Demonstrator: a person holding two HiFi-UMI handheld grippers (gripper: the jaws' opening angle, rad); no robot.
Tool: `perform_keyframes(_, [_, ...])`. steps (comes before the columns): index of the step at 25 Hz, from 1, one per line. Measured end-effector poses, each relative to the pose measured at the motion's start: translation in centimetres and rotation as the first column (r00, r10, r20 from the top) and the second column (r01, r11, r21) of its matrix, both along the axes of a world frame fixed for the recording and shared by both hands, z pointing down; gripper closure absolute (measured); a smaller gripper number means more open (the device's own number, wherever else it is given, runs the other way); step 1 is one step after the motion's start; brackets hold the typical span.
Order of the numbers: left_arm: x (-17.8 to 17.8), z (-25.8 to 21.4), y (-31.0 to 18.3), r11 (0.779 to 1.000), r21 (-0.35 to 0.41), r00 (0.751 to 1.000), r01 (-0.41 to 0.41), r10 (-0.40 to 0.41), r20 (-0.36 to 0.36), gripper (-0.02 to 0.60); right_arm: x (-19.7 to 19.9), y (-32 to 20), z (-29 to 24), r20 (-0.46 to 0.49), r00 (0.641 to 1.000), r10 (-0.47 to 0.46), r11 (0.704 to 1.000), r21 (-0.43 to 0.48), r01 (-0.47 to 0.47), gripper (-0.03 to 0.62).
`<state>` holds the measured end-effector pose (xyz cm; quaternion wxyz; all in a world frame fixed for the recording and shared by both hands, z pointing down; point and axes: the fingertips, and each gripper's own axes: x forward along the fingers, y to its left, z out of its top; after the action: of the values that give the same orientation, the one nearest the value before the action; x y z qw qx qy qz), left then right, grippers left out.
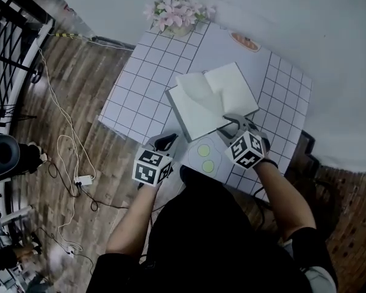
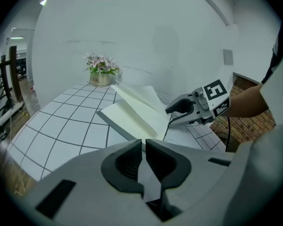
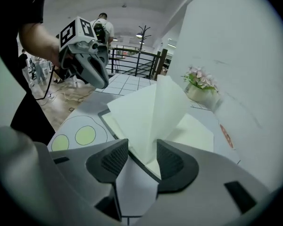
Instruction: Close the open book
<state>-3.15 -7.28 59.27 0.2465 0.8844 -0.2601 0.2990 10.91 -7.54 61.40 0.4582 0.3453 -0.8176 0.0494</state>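
The open white-paged book [image 1: 210,99] lies on the grid-lined white surface [image 1: 140,84], its raised pages [image 3: 151,112] standing loose between the parted jaws of the right hand-held gripper [image 3: 142,158], probably to be swept over, while the left hand-held gripper [image 2: 144,158] hovers closed and empty nearby.

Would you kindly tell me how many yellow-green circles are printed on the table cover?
2. One circle lies just in front of the open book, near its closest corner; the other circle lies beside it, closer to the table's near edge. Others may be hidden there.
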Motion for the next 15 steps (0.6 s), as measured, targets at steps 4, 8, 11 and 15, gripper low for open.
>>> perform_keyframes(4, [-0.8,0.3,0.1,1.000,-0.013,1.000,0.025,-0.025,-0.003,0.549,-0.2,-0.3,0.7,-0.053,0.998,-0.027,1.000,0.004,0.028,0.399])
perform_keyframes(8, [-1.0,0.3,0.0,0.999,-0.015,0.999,0.038,-0.039,-0.005,0.549,-0.3,-0.6,1.4,-0.095,0.995,-0.033,0.999,0.015,0.034,0.376])
perform_keyframes(11, [-1.2,0.2,-0.2,0.999,-0.012,0.999,0.045,-0.045,-0.003,0.549,1.3,-1.6,0.8,-0.090,0.993,0.075,0.996,0.064,-0.070,0.373])
perform_keyframes(15, [-1.2,0.2,-0.3,0.999,-0.011,0.999,0.048,-0.048,-0.004,0.549,4.2,-2.1,-0.4,-0.003,0.968,0.253,0.965,0.072,-0.252,0.410])
